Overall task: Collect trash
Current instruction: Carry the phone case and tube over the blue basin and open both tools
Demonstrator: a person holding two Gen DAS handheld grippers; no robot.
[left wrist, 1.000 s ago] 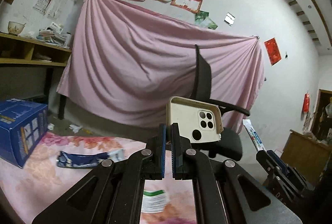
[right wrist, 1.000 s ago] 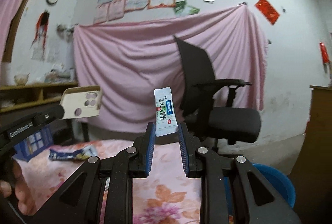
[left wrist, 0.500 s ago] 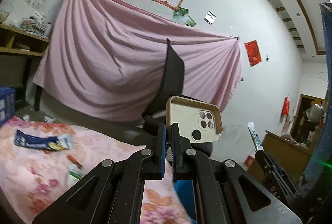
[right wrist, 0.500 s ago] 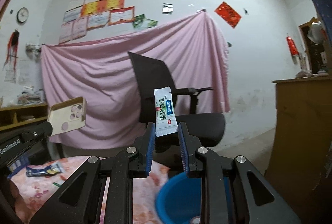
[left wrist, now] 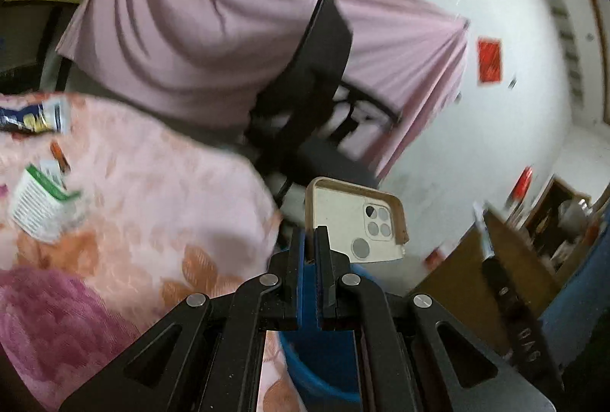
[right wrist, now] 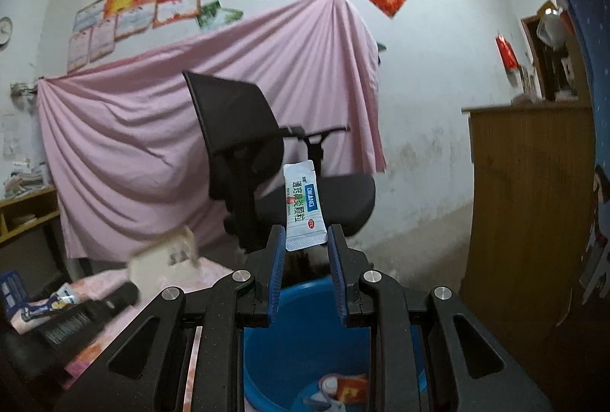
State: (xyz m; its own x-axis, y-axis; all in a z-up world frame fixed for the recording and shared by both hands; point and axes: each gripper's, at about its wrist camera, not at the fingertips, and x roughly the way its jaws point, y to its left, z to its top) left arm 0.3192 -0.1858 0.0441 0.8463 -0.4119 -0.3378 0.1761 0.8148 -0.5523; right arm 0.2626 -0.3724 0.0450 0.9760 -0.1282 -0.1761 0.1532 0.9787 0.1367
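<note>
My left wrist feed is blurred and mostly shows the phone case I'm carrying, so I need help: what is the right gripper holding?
Observer: The right gripper grips a white sachet by its lower end. The sachet stands upright and has green and blue print.
Operator: I see only a sliver of the blue bucket. Is anything in it yet?
Observer: Yes. In the right wrist view the blue bucket sits just below that gripper, and a red and white wrapper lies at its bottom.
</note>
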